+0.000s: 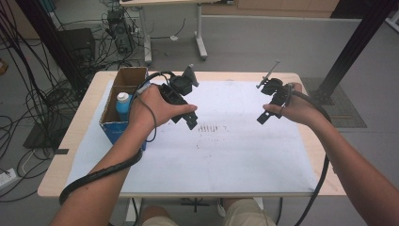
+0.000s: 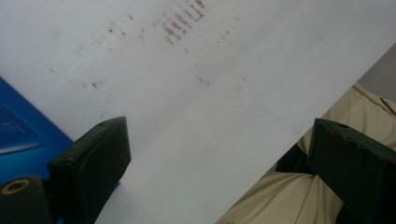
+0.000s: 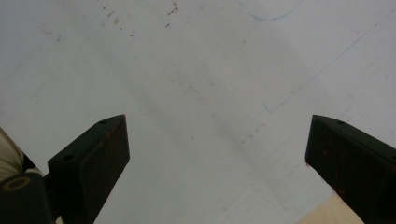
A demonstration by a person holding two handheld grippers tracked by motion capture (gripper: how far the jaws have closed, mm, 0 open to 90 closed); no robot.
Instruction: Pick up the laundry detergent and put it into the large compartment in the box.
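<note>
**Bottle could be knocked over in its box**

Both tools are held spread wide with nothing in them. The left tool (image 1: 188,120) is held just beside the cardboard box (image 1: 113,96), at about 3 o'clock from it. A blue bottle (image 1: 123,106) stands inside. The right tool (image 1: 264,115) is kept well apart above the white sheet (image 1: 235,150) on the table (image 1: 70,136). If the box wall is bumped, the bottle may be tipped or the box pushed away.
</note>
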